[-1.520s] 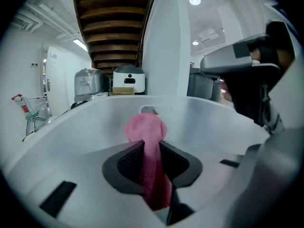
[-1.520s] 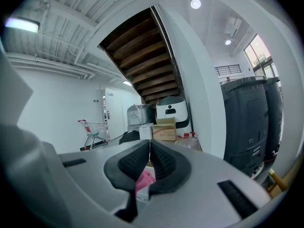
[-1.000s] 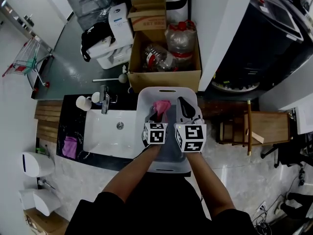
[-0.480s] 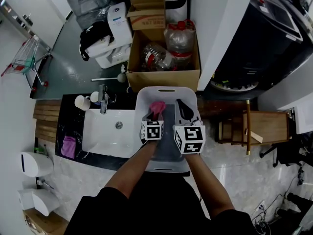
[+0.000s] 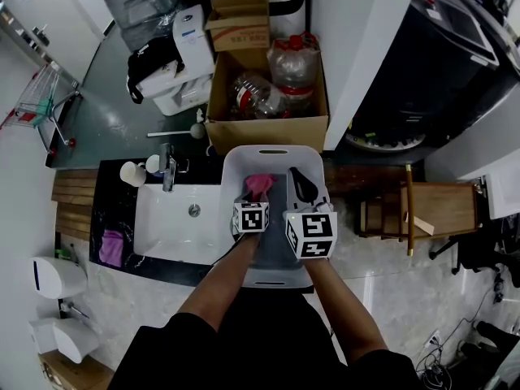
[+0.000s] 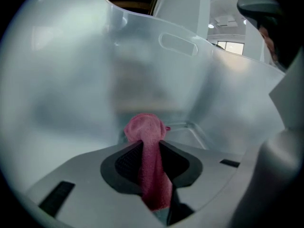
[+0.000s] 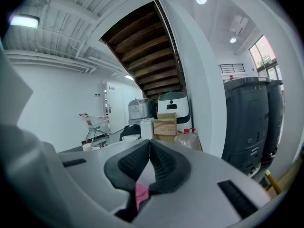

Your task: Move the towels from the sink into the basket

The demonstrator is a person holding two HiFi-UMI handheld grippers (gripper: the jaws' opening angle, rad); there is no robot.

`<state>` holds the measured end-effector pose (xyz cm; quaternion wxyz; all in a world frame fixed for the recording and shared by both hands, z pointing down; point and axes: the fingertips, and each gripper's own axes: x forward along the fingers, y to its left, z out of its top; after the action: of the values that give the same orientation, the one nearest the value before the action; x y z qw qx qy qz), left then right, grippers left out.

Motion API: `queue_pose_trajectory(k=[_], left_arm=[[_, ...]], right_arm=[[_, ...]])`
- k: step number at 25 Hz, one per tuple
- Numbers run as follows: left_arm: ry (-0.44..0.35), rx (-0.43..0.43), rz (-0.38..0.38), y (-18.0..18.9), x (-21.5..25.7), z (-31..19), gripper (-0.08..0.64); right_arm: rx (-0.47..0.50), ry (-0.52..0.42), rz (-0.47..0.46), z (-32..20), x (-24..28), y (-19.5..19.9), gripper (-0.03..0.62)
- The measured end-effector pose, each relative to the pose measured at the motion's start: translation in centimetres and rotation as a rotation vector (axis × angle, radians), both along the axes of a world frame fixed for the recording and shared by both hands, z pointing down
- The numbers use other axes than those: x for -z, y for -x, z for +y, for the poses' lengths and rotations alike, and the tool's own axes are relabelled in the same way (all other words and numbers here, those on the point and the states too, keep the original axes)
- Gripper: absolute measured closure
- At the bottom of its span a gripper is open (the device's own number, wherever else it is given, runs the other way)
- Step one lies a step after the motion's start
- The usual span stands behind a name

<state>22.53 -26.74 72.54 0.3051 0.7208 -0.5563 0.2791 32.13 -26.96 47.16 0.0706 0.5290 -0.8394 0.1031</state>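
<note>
A white plastic basket (image 5: 275, 152) stands on the counter right of the white sink (image 5: 175, 226). My left gripper (image 5: 258, 197) reaches down into the basket, shut on a pink towel (image 5: 261, 184). In the left gripper view the pink towel (image 6: 147, 141) is pinched between the dark pads (image 6: 127, 163) and bunches beyond the tips, with the basket wall (image 6: 71, 89) all around. My right gripper (image 5: 300, 175) hovers over the basket's right side; its jaws (image 7: 150, 145) meet at the tips with nothing held. A purple cloth (image 5: 110, 246) lies on the dark counter left of the sink.
A faucet (image 5: 168, 167) and a cup (image 5: 132, 173) stand behind the sink. A cardboard box of plastic bottles (image 5: 268, 96) sits beyond the basket. A wooden stool (image 5: 410, 210) is at the right, and dark bins (image 5: 443, 63) further back.
My left gripper has sunk lower into the basket with the pink towel still pinched. The right gripper has kept still.
</note>
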Motion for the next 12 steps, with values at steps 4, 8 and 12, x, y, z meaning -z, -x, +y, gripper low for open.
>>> queue_pose_trajectory(k=[4, 8, 12], left_arm=[[0.018, 0.001, 0.013, -0.1, -0.7, 0.1, 0.455], [0.036, 0.002, 0.033, -0.2, -1.2, 0.0, 0.449], [0.049, -0.014, 0.029, -0.3, -1.3, 0.2, 0.441]], right_arm=[[-0.005, 0.012, -0.001, 0.2, -0.4, 0.1, 0.575], [-0.010, 0.016, -0.006, 0.5, -0.4, 0.0, 0.575], [-0.011, -0.002, 0.018, 0.7, -0.3, 0.1, 0.575]])
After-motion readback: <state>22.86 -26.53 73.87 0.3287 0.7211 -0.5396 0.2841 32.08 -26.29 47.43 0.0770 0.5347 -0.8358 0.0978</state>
